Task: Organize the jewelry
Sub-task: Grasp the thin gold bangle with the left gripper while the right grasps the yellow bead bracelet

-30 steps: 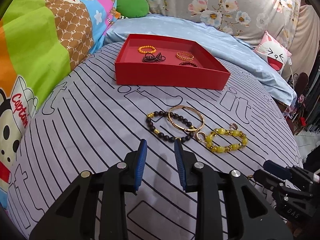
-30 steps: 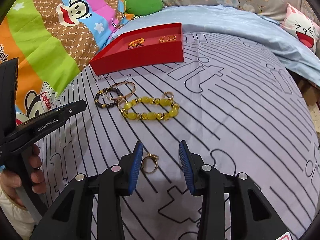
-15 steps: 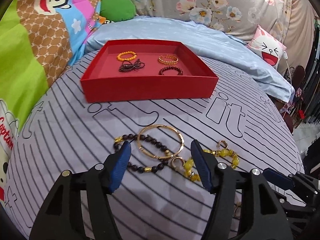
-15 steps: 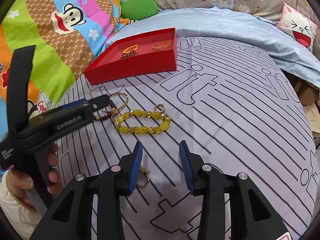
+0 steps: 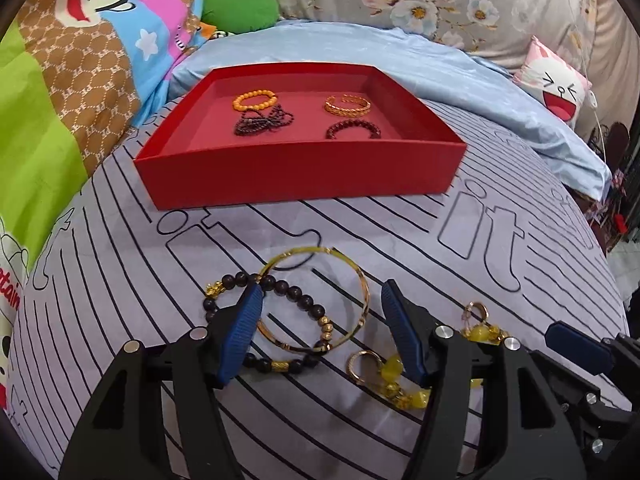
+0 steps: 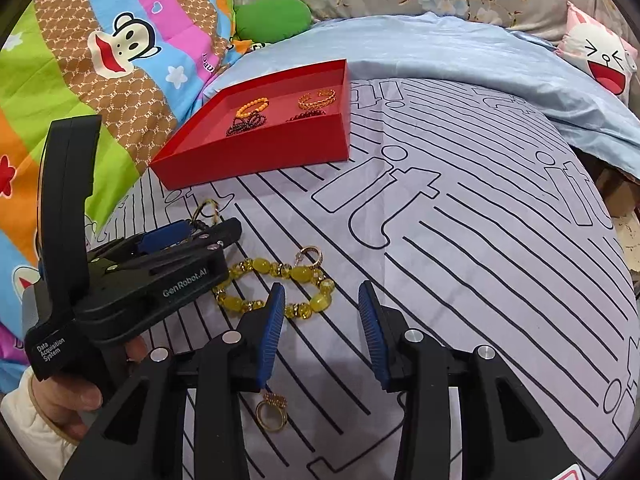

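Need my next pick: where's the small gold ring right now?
In the right wrist view, the small gold ring lies on the striped sheet beneath the right gripper, nearer than the yellow bead bracelet.

Right gripper hangs over the striped sheet with its jaws apart and nothing between them. A yellow bracelet lies just past its left finger, and a gold ring sits under that finger. On the left a hand holds the left gripper, tips down by a gold bangle — can't tell how wide it's open. Behind, the red tray holds four pieces — orange beads, a gold cuff, two dark strands.
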`<state>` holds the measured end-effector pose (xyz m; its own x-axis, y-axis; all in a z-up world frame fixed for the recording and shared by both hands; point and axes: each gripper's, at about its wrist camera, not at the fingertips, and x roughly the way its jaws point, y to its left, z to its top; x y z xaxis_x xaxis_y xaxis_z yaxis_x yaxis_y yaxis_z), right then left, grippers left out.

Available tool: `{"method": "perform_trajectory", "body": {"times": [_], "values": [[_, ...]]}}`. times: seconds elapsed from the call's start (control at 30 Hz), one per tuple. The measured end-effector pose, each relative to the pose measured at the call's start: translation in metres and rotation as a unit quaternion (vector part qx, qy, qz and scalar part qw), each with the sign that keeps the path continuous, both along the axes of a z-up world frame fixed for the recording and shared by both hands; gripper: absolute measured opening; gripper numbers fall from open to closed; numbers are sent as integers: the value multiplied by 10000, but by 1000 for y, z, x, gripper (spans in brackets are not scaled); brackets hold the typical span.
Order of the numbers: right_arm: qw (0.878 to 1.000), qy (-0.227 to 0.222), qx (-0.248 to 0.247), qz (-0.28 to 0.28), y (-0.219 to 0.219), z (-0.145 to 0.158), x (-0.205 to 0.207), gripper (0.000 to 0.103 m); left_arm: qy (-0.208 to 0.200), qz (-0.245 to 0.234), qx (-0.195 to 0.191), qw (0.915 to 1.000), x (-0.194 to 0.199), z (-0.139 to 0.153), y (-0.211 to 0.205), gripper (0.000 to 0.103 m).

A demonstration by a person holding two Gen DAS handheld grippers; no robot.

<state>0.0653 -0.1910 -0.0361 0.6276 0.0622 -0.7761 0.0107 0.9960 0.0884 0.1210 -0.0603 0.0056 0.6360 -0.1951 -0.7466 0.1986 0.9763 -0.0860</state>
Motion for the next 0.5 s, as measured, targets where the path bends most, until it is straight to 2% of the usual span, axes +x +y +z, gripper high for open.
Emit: {"method": "perform_trajectory", "body": {"times": [0.3,0.5], "values": [[10000,27,49,21,4,-3,7,38,-54,130,-53,9999,0,2,18,59],[10000,28,51,54,7,-4,8,38,82,220,-130,9996,6,-2,26,59]]}}
